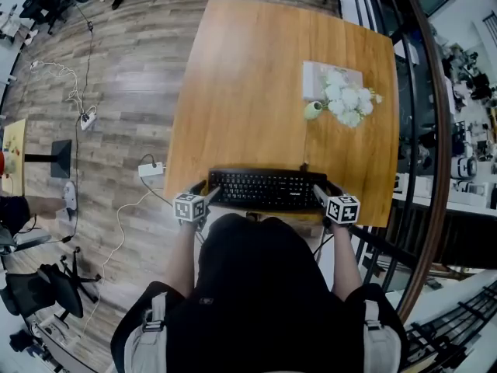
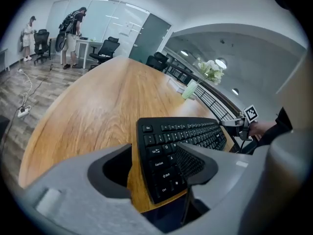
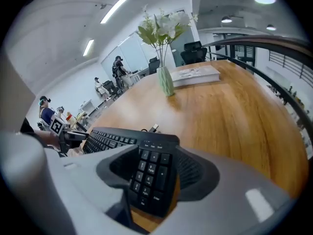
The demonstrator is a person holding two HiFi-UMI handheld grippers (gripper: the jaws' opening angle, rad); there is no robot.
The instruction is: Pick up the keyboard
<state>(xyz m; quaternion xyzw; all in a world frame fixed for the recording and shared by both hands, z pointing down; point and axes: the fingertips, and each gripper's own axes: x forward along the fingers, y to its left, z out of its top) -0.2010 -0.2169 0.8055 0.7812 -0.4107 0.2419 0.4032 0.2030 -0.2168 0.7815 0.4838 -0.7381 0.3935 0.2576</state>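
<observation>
A black keyboard (image 1: 266, 189) lies flat along the near edge of the wooden table (image 1: 264, 92). My left gripper (image 1: 208, 196) is at its left end and my right gripper (image 1: 318, 193) at its right end. In the left gripper view the jaws of the left gripper (image 2: 156, 155) stand wide apart astride the keyboard's (image 2: 181, 136) left end, with the pads not pressing on it. In the right gripper view the right gripper (image 3: 156, 168) likewise stands open over the number-pad end of the keyboard (image 3: 146, 175).
A green vase of white flowers (image 1: 342, 99) stands beside a book (image 1: 318, 76) at the table's far right. The keyboard's cable (image 3: 149, 129) leaves its back edge. A railing (image 1: 423, 130) runs along the right, and a power strip (image 1: 151, 169) lies on the floor at the left.
</observation>
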